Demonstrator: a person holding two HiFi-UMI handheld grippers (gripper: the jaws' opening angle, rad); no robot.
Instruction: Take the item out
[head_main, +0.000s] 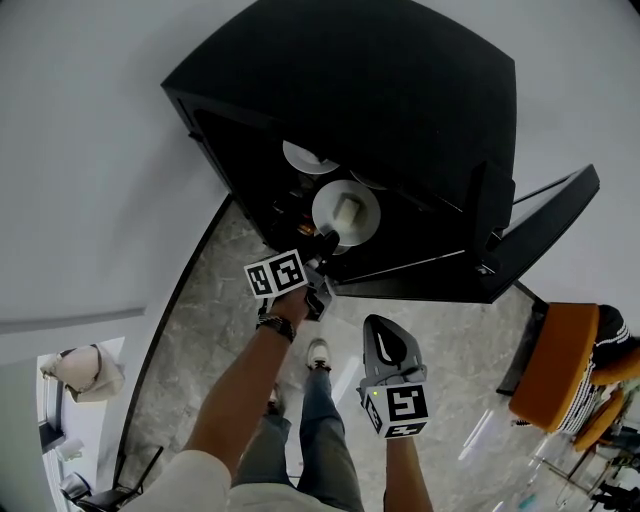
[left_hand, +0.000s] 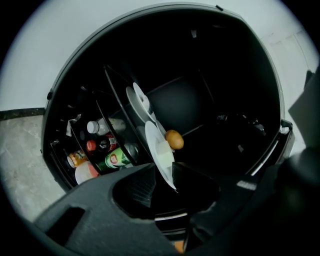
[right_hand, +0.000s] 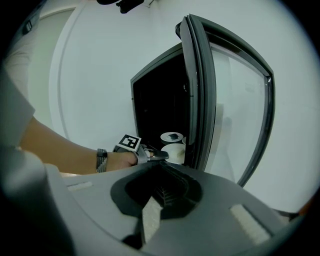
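Left gripper (head_main: 328, 240) fingers pinching white plate (head_main: 368, 212) rim, plate face-up, right gripper (head_main: 378, 328) fingers pressed together

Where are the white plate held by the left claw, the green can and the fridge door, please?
white plate (left_hand: 151, 141), left gripper view, on its bare upper face.
green can (left_hand: 116, 159), left gripper view, on its label.
fridge door (right_hand: 196, 100), right gripper view, on its dark front edge.

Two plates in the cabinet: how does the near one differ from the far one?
The near plate is clamped at its rim by the left gripper; the far plate sits deeper, untouched. The near plate carries a brown egg-shaped item and a pale block; the far plate carries a dark piece. Both are round and white.
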